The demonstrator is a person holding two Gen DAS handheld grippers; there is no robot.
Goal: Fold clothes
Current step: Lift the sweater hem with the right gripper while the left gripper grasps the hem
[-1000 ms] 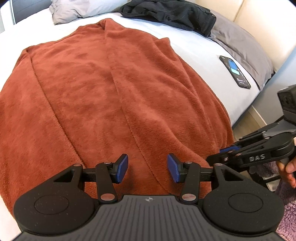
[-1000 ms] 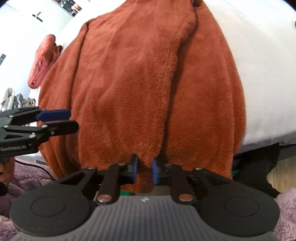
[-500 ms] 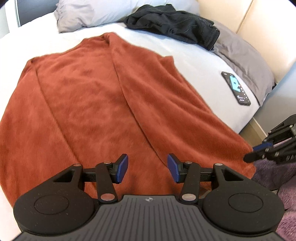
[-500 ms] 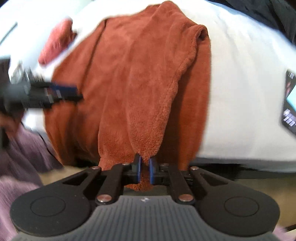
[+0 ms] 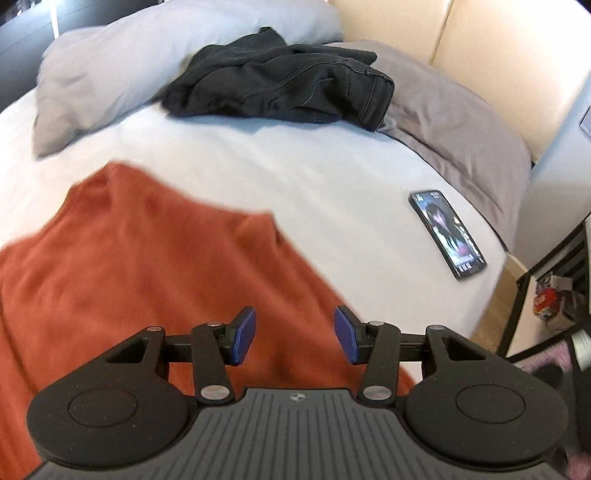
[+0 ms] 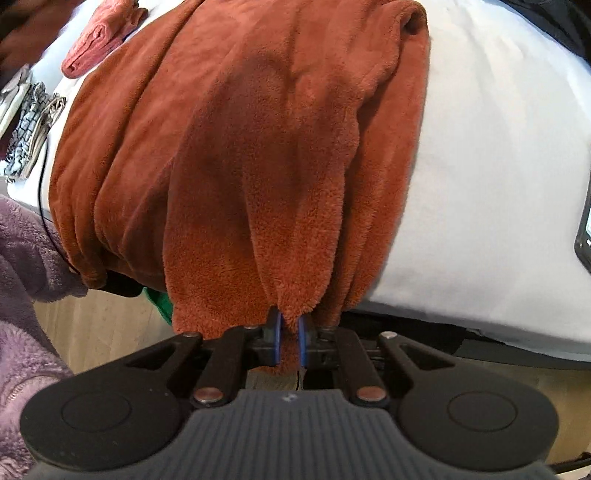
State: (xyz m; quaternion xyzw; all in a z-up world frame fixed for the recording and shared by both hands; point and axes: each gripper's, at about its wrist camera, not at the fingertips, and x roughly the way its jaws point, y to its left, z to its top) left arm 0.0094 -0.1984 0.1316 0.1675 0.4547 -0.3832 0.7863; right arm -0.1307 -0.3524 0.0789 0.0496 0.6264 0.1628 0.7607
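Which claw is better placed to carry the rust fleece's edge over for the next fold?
Right, most likely. The right claw is shut on the rust fleece at its hanging edge; the left claw stands open above it, gripping nothing.

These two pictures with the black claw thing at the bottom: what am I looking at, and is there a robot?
No robot here. A person holds a two-fingered claw in each hand, and each claw carries a wide-angle camera looking along its fingers, so the black frame at the bottom is the claw itself.

The left picture's claw, the left claw, is open and holds nothing. It looks over a bed with a rust fleece, black jeans on grey pillows, and a phone.

In the other picture the right claw is shut on the fleece's edge, where it hangs over the bed's side. A smaller reddish cloth lies further back.
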